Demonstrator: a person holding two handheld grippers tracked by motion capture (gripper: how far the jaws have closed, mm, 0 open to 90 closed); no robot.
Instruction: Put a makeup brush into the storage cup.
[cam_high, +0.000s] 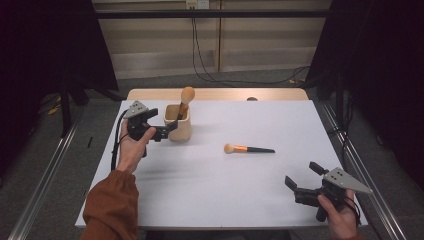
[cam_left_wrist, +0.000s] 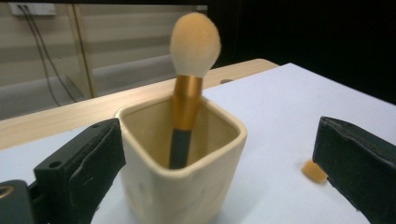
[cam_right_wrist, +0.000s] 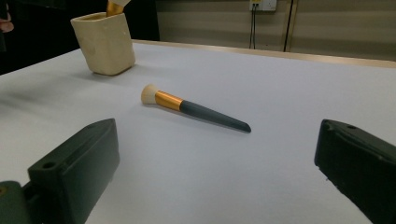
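A cream square cup (cam_high: 178, 125) (cam_left_wrist: 187, 186) (cam_right_wrist: 105, 44) stands at the table's back left. A makeup brush (cam_high: 185, 99) (cam_left_wrist: 189, 93) stands in it, fluffy head up. My left gripper (cam_high: 161, 122) (cam_left_wrist: 222, 156) is open at the cup's left side. In the left gripper view the cup sits between the wide-apart jaws, close to the left one. A second brush (cam_high: 248, 149) (cam_right_wrist: 196, 109) with a gold ferrule and dark handle lies flat mid-table, head to the left. My right gripper (cam_high: 302, 175) (cam_right_wrist: 217, 158) is open and empty near the front right corner, pointing at that brush from well short of it.
The white table (cam_high: 210, 195) has a wooden strip (cam_high: 215, 94) along its back edge. Metal rails (cam_high: 45, 185) run along the floor on both sides, cables (cam_high: 240, 80) lie behind the table, and dark curtains hang at left and right.
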